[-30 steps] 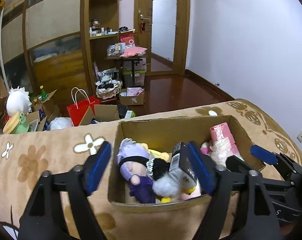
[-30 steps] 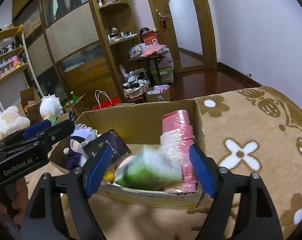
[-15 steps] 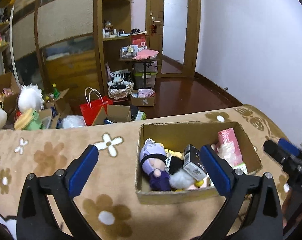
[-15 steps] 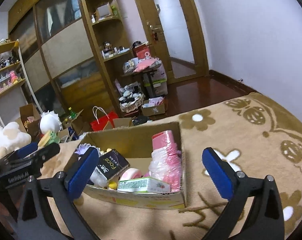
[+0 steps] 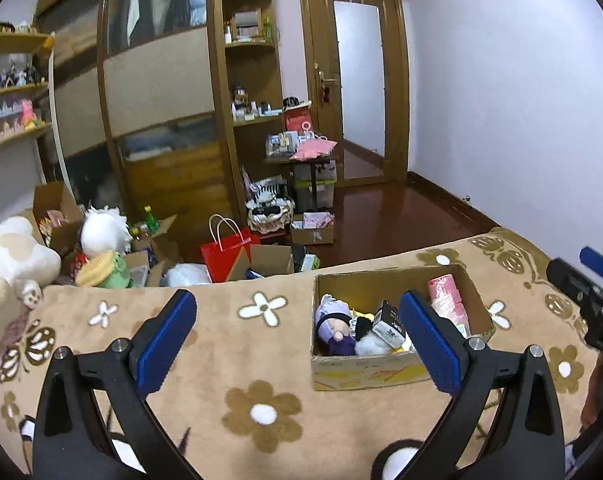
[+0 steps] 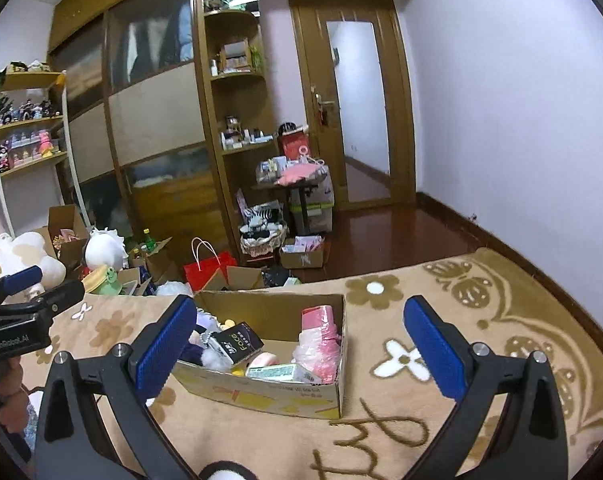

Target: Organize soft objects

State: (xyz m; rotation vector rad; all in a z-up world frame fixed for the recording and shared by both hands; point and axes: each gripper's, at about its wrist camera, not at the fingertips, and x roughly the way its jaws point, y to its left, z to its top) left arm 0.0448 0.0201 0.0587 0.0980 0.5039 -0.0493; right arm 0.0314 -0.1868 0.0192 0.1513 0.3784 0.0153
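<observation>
Both tools have pulled back and up from the cardboard box (image 5: 397,370), jaws widened within the last second; my left hand-held gripper (image 5: 297,336) and right hand-held gripper (image 6: 297,340) gape empty. Soft toys, including a purple-haired doll (image 5: 333,326), sit in the box on the flowered blanket (image 5: 229,344). I judge the green packet (image 6: 275,371) at the front could spill if I nudge the box
</observation>
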